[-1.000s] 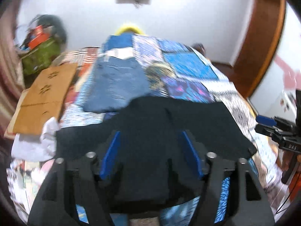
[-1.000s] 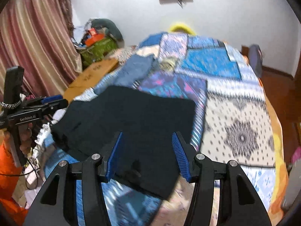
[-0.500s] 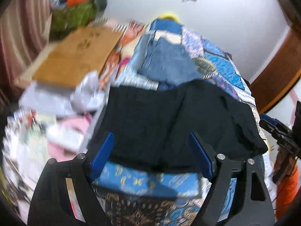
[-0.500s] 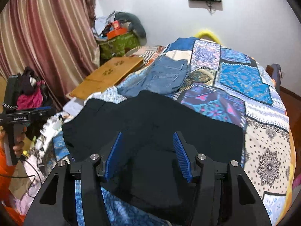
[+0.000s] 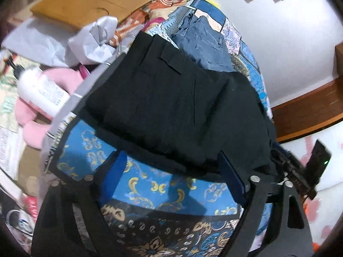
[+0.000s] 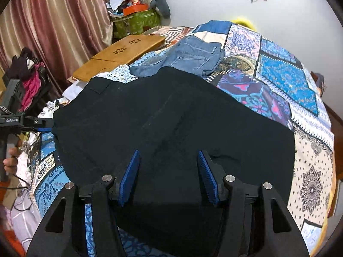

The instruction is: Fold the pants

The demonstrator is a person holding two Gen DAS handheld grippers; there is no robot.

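The black pants (image 5: 171, 111) lie spread on the patchwork bedspread (image 5: 150, 188), folded into a broad dark slab just ahead of both tongs.

Nearest, in the left wrist view, the left gripper (image 5: 171, 171) hangs over bare blue bedspread with its fingers spread wide. Its jaws have just been opening, and no cloth is pinched between them; the pants' near edge runs across just beyond the fingertips, with the right-hand pad close against the dark cloth at that edge. In the right wrist view the right gripper (image 6: 169, 171) stands about half open directly above the pants (image 6: 171, 117), cloth showing under and between its pads, which do not press on it. So the right one is already over the garment, while the left sits at its border.

From the right gripper the slab's long side runs crosswise, left to right, ending on the left at the left gripper (image 6: 32, 122), which points in at that end. I judge the next fold turns on this: each tong takes an end of the near edge and carries it away, toward the far edge.

Beyond that far edge lies a pair of blue jeans (image 6: 193, 57), touching or slightly overlapped by the black cloth, then a wooden lap tray (image 6: 122, 53) further left.
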